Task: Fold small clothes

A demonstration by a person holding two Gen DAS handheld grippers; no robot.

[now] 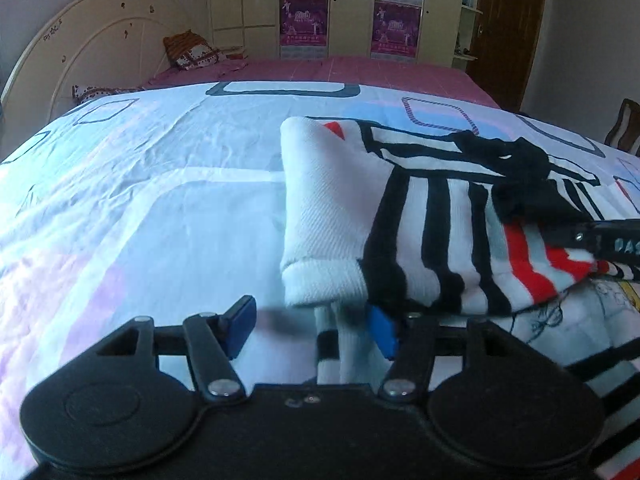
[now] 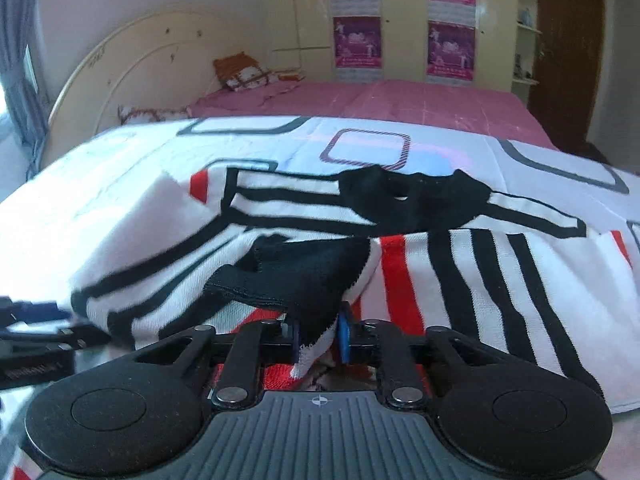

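Partway folded: white knitted garment with black and red stripes [image 1: 432,232] lying doubled over on the pale patterned bedsheet [image 1: 140,200], left tongs [image 1: 312,326] spread wide at its cuff, right tongs [image 2: 318,338] pinched on its black-trimmed edge, further folds probably remaining.

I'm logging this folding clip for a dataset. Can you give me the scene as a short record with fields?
surface: bed with patterned sheet
garment: striped sweater, white with black and red stripes, partly folded
left tool: open, pads astride a white cuff edge
right tool: shut on a black-and-white fold of the sweater
background: pillow by the headboard, wardrobe posters
fold state: not yet finished
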